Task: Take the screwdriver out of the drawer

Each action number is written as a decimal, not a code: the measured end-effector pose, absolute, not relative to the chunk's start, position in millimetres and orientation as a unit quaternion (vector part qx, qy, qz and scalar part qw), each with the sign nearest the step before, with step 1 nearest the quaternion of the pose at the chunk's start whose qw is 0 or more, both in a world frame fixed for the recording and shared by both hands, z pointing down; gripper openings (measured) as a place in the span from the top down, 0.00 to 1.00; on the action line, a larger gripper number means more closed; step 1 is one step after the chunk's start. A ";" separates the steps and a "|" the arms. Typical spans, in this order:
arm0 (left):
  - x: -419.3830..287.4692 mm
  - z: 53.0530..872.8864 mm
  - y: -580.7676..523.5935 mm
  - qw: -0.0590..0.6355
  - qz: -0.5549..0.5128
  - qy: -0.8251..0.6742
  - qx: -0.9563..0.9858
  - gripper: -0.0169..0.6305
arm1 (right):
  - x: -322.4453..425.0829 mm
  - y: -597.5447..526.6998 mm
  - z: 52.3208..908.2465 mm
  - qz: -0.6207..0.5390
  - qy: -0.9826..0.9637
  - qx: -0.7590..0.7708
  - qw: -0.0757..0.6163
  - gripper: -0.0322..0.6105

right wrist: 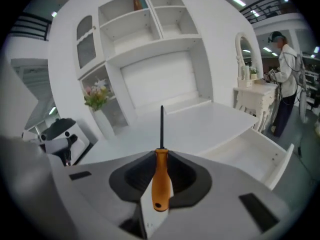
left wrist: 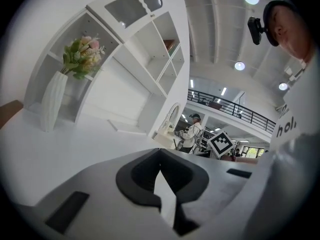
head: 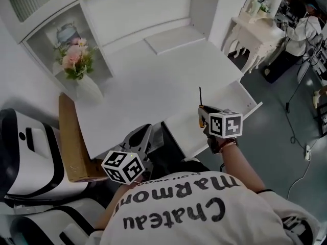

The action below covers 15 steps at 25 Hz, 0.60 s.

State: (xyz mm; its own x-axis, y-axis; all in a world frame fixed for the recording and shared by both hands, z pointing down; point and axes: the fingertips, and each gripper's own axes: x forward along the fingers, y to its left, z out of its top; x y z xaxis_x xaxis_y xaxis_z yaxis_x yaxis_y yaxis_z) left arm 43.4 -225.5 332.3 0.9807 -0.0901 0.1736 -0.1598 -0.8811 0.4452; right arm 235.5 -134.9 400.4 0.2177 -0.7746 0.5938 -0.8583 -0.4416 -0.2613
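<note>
screwdriver clear of the drawer

the right tongs (right wrist: 159, 159) are clenching the screwdriver (right wrist: 160, 179) by its orange handle, plain in the right gripper view. the head view is showing only its dark shaft above the open drawer (head: 240, 100). the left tongs (left wrist: 163, 185) are sitting closed, empty.

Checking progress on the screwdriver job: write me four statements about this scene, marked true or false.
1. The right gripper holds the screwdriver by its orange handle. True.
2. The drawer is shut. False: the drawer stands open.
3. The left gripper grips the vase. False: nothing is between its jaws, and the vase stands on the shelf.
4. The screwdriver's shaft points away from the right gripper. True.
</note>
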 end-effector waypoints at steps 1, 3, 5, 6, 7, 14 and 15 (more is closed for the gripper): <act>42.2 330.1 -224.9 0.234 0.073 -0.061 0.968 0.94 | 234.0 -136.8 387.7 0.329 -0.526 0.784 0.040 0.82; 40.2 325.4 -224.3 0.230 0.071 -0.054 0.969 0.94 | 229.4 -141.0 362.0 0.302 -0.532 0.791 0.002 0.82; 38.4 319.7 -223.1 0.225 0.068 -0.049 0.971 0.94 | 223.2 -144.4 335.5 0.270 -0.546 0.793 -0.031 0.82; 37.5 316.7 -222.2 0.222 0.066 -0.046 0.972 0.94 | 220.1 -145.5 322.1 0.252 -0.553 0.793 -0.048 0.82; 36.4 313.8 -221.5 0.219 0.065 -0.043 0.973 0.94 | 217.3 -146.2 309.5 0.233 -0.558 0.794 -0.063 0.82; 26.7 306.4 -219.3 0.224 0.056 -0.040 0.972 0.94 | 189.9 -138.8 258.8 0.169 -0.580 0.790 -0.103 0.82; 26.7 304.3 -219.9 0.227 0.052 -0.040 0.972 0.94 | 186.3 -137.5 254.9 0.164 -0.582 0.789 -0.103 0.82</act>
